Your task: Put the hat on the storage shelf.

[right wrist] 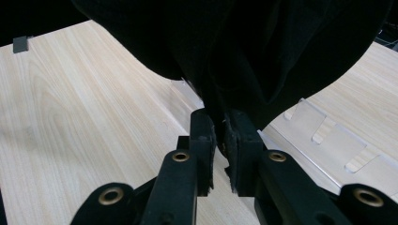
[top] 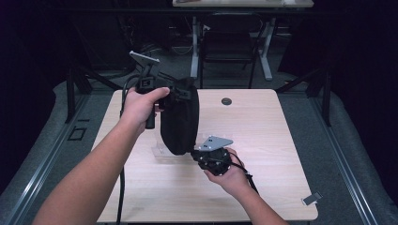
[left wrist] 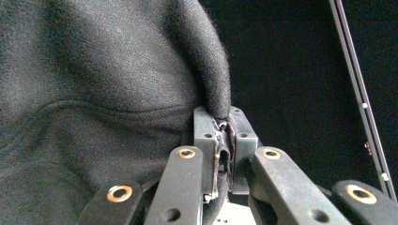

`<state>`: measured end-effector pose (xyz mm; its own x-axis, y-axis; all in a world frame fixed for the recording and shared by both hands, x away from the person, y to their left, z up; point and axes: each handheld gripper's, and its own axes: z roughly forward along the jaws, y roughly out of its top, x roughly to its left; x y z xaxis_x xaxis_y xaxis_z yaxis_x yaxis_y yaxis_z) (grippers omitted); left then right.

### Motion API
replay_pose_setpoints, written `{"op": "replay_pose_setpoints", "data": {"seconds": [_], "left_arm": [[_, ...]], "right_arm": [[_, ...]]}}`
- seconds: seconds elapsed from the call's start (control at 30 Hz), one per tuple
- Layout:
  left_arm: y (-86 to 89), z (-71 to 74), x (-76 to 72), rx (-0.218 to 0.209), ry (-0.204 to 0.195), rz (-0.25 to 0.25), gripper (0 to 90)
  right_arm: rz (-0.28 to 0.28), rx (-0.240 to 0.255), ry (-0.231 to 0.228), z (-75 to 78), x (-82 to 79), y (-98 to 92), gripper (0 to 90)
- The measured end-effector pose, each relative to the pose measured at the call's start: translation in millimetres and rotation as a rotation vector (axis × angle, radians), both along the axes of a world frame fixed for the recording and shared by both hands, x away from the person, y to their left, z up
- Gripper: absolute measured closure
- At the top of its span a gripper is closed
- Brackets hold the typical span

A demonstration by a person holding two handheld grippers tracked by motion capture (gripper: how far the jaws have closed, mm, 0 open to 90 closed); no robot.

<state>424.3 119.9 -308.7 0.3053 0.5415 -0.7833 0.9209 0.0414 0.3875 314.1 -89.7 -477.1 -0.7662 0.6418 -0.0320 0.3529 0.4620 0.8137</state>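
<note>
The cloth (top: 180,119) hangs over the table's (top: 263,140) left-centre, the left gripper (top: 165,93) at its top, the right gripper (top: 195,152) below. Under it lies what may be a tray (right wrist: 328,140).

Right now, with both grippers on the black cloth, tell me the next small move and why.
Probably draw the right gripper away from the left gripper to stretch the cloth flat: both are shut on its edges, and it hangs bunched above the table.
</note>
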Motion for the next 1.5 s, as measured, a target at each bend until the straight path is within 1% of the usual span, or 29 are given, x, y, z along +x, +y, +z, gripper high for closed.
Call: {"op": "replay_pose_setpoints", "data": {"seconds": [0.13,0.17,0.27,0.3,0.33,0.4,0.47,0.5,0.53,0.6,0.63,0.7,0.8,0.87,0.9,0.93,0.97,1.07,1.13,1.2,1.23,1.37,1.4,1.43,1.5], "left_arm": [[-0.9,0.1,-0.8,0.001,-0.005,-0.003,84.4],[-1.5,-0.1,-1.1,-0.002,-0.009,-0.003,83.8],[-2.3,-0.6,-1.4,-0.006,-0.014,-0.004,82.6],[-3.0,-0.6,-1.8,-0.019,-0.024,-0.004,81.5],[-3.1,-0.6,-2.0,-0.023,-0.024,-0.005,78.7],[-3.6,-0.6,-2.4,-0.030,-0.020,-0.006,78.2],[-3.2,-0.7,-2.6,-0.048,-0.023,-0.011,75.1],[-2.8,-0.2,-2.7,-0.061,-0.028,-0.004,73.0],[-1.8,0.7,-2.8,-0.076,-0.033,0.000,70.4],[0.7,2.8,-3.6,-0.097,-0.062,0.015,65.6],[2.5,4.0,-4.1,-0.099,-0.072,0.018,63.7],[6.2,4.9,-4.5,-0.103,-0.075,0.025,62.0],[13.7,4.9,-4.8,-0.088,-0.090,0.038,61.8],[19.0,3.4,-5.0,-0.078,-0.086,0.048,61.8],[22.4,2.0,-5.0,-0.063,-0.093,0.057,61.7],[24.5,1.4,-5.2,-0.057,-0.093,0.063,61.7],[27.6,0.5,-5.3,-0.048,-0.100,0.071,61.4],[36.7,-2.0,-6.5,-0.021,-0.134,0.099,59.0],[40.1,-2.6,-7.8,-0.011,-0.126,0.105,58.6],[45.2,-4.2,-9.3,0.019,-0.140,0.105,58.5],[46.8,-5.0,-10.1,0.020,-0.137,0.116,58.3],[57.7,-9.0,-11.4,0.039,-0.134,0.125,57.8],[61.0,-10.1,-11.6,0.045,-0.134,0.127,57.8],[63.3,-11.5,-12.0,0.048,-0.133,0.137,57.7],[68.9,-14.8,-12.6,0.070,-0.134,0.143,57.5]], "right_arm": [[0.004,-0.012,-0.007,-0.2,-0.4,0.4,83.0],[0.001,-0.024,-0.015,-0.1,-1.2,0.3,83.4],[0.001,-0.030,-0.027,-0.5,-2.5,0.9,83.8],[-0.001,-0.033,-0.029,-0.5,-2.9,1.1,83.9],[-0.006,-0.037,-0.034,-0.7,-3.9,1.6,84.0],[-0.006,-0.040,-0.035,-0.7,-4.1,1.6,84.1],[-0.008,-0.037,-0.032,-1.2,-4.3,1.9,84.1],[-0.009,-0.038,-0.032,-1.3,-4.4,1.7,84.2],[-0.009,-0.039,-0.029,-1.3,-4.5,1.3,84.3],[-0.016,-0.039,-0.027,-1.9,-4.5,0.2,84.5],[-0.014,-0.039,-0.026,-2.6,-4.1,-0.7,84.6],[-0.025,-0.038,-0.018,-4.9,-4.1,-2.2,84.8],[-0.035,-0.049,-0.001,-10.1,-2.3,-6.0,85.2],[-0.046,-0.059,0.020,-16.2,-0.3,-7.9,85.4],[-0.049,-0.029,0.022,-18.4,-0.1,-9.8,85.4],[-0.051,-0.008,0.046,-18.8,1.1,-12.3,85.4],[-0.049,-0.003,0.053,-19.0,1.6,-13.3,85.4],[-0.058,-0.008,0.048,-19.6,0.2,-14.1,85.3],[-0.059,-0.001,0.048,-20.0,0.6,-15.0,85.2],[-0.060,0.005,0.049,-20.1,0.9,-15.4,85.1],[-0.062,0.007,0.050,-20.2,0.9,-15.5,85.0],[-0.062,0.001,0.054,-19.8,1.0,-16.3,84.7],[-0.068,0.006,0.052,-20.0,1.1,-16.4,84.5],[-0.069,0.004,0.055,-19.7,1.4,-17.1,84.3],[-0.071,0.004,0.058,-19.5,1.7,-18.1,83.5]]}}
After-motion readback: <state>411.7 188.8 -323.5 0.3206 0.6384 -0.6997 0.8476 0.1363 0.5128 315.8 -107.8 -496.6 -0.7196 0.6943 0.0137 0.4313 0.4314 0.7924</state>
